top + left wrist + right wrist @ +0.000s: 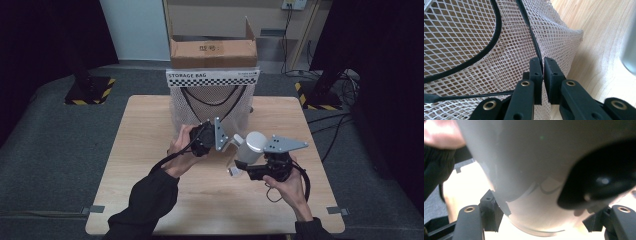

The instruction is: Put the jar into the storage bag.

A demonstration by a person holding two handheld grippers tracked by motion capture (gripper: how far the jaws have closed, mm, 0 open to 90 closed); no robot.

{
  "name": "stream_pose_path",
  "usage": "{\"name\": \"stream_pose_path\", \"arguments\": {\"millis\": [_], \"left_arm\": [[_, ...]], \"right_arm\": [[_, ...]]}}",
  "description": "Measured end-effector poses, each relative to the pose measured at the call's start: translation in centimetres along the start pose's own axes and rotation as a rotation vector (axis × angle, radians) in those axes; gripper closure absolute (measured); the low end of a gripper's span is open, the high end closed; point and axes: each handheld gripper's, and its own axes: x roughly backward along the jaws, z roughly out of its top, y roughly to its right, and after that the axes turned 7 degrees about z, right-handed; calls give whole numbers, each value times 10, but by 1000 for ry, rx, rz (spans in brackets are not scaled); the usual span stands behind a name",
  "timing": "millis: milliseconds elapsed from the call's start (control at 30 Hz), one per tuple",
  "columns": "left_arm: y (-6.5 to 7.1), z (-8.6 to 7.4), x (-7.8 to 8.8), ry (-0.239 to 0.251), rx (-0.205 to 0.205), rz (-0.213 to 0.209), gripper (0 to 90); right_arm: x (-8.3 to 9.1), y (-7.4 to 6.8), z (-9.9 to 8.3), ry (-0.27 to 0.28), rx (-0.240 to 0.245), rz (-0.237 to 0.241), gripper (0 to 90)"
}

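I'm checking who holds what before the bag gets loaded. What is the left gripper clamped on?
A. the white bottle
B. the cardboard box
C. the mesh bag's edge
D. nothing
C: the left gripper pinches the mesh bag along its black-trimmed edge.

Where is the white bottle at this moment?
In the high view, the white bottle is right of centre, held in the right hand-held gripper, just in front of the mesh storage bag.

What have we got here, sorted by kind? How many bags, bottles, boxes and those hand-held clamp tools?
Mesh storage bag: 1
White bottle: 1
Cardboard box: 1
Hand-held grippers: 2, the left gripper pinching the bag's mesh and the right gripper holding the bottle
Total: 5
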Motion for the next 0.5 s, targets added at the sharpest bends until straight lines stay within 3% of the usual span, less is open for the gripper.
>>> {"name": "stream_pose_path", "arguments": {"millis": [67, 233, 500], "left_arm": [[0, 0, -1, 4, 5, -1, 849], [1, 0, -2, -2, -1, -3, 847], [0, 0, -2, 6, 11, -5, 847]], "right_arm": [[1, 1, 4, 6, 2, -4, 313], [10, 8, 32, 61, 24, -31, 313], [8, 16, 60, 94, 50, -53, 313]]}}
